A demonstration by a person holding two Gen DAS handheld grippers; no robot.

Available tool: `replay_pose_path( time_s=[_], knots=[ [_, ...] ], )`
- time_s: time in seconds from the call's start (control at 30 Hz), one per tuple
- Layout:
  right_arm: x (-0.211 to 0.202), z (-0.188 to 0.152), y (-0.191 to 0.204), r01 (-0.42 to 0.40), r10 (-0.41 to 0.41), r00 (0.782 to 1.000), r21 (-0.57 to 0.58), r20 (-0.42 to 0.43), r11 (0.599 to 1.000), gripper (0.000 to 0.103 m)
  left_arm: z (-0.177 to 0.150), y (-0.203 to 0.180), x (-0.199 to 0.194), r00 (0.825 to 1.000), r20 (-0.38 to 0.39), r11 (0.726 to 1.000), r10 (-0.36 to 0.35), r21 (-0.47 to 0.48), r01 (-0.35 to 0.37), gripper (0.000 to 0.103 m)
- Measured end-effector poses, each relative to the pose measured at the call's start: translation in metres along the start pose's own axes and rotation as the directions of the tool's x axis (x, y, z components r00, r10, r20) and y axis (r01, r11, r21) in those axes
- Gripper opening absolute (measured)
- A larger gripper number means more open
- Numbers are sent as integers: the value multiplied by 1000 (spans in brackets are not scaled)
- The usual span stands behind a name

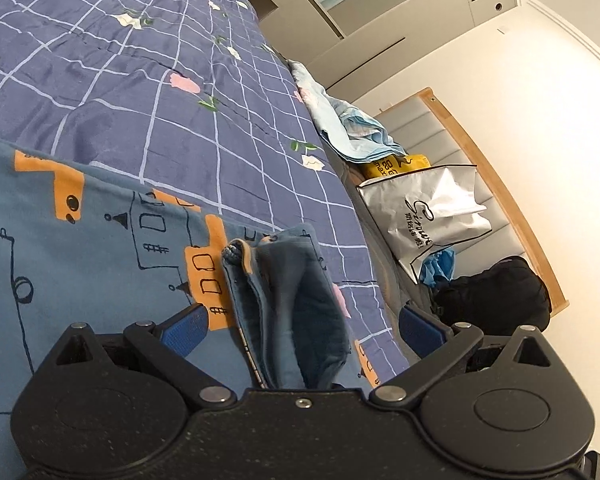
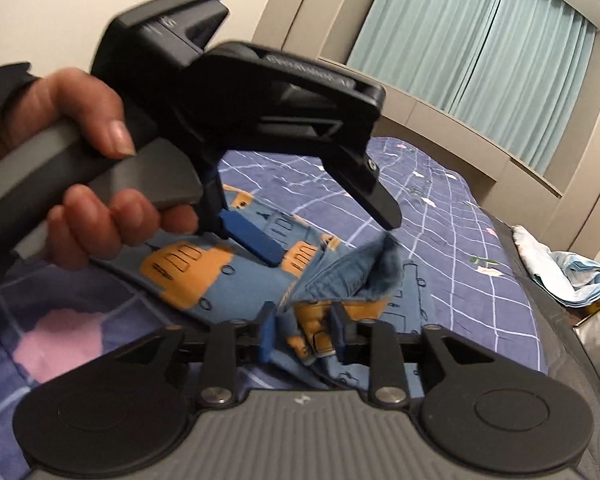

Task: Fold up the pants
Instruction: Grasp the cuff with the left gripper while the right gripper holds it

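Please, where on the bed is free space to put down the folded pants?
Free: the checked bedspread beyond the pants, up to the light blue cloth at its edge. Crowded: beside the bed, with the white bag and black bag.

One pair of pants (image 1: 100, 232) was counted on one bed (image 1: 148, 80). Two tools were seen, left tool (image 1: 300, 320) and right tool (image 2: 306, 338). At three o'clock, one white bag (image 1: 432, 208), one black bag (image 1: 496, 296) and one blue cloth bundle (image 1: 352, 128) were noted.

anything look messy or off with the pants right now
Yes: the pants lie mostly flat on the bed, but one end is bunched into an upright, inside-out wad between the open left gripper fingers.
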State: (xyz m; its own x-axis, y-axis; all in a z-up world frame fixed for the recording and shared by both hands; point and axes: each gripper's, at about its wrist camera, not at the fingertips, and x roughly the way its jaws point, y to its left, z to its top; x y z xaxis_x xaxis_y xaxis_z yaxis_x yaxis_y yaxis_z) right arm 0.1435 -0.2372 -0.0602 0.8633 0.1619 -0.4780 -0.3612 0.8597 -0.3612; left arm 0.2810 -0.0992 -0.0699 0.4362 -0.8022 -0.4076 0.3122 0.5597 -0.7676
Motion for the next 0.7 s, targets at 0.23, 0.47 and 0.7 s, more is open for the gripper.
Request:
replay_pose_path(
  time_s=[0.23, 0.47, 0.7],
  knots=[
    [-10, -8, 1, 7, -7, 1000, 10, 10, 1000, 50, 0, 3, 1, 1000, 1, 1000, 20, 0, -20, 97],
    [-4, -10, 5, 24, -24, 1000, -24, -7, 999, 46, 4, 5, 7, 993, 0, 992, 120, -29, -120, 82],
    [-5, -12, 8, 21, -21, 1000, -37, -16, 999, 45, 6, 3, 13, 974, 19, 973, 226, -59, -224, 53]
  ],
)
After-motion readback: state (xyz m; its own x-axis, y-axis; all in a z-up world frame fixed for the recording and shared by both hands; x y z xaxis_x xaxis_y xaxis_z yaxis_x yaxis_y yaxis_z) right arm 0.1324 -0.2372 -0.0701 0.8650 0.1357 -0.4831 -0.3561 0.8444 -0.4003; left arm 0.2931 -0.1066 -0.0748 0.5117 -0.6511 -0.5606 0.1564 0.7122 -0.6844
